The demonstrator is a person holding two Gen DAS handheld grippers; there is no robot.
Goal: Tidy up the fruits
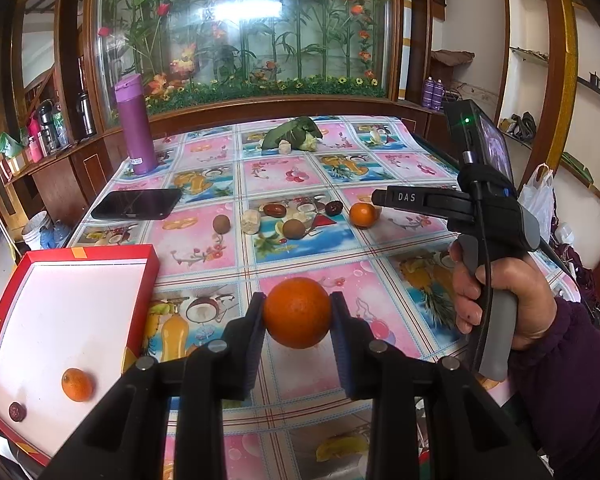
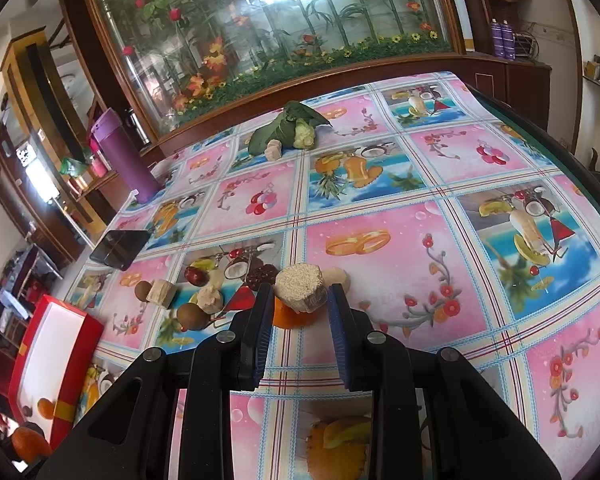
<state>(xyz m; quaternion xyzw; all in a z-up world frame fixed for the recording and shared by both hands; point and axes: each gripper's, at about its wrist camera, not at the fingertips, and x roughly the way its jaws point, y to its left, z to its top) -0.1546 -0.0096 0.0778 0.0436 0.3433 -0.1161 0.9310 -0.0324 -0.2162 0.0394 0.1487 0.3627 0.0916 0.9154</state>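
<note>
My left gripper [image 1: 298, 312] is shut on a large orange [image 1: 298, 312] and holds it above the table, right of the red box [image 1: 4, 304]. The box's white inside holds a small orange [image 1: 77, 385] and a dark date [image 1: 17, 412]. My right gripper [image 2: 299, 296] is shut on a round beige rice cake [image 2: 300, 287], above a small orange [image 2: 290, 318] on the table. In the left wrist view the right gripper [image 1: 380, 198] hangs over that orange [image 1: 363, 215]. Loose dates, brown fruits and beige pieces [image 2: 204, 296] lie mid-table.
A purple bottle [image 1: 135, 124] and a black phone [image 1: 137, 204] are at the table's left. A leafy vegetable [image 1: 294, 133] with a beige piece lies at the far side. A glass flower display stands behind the table. The box [image 2: 58, 344] overhangs the table's left front corner.
</note>
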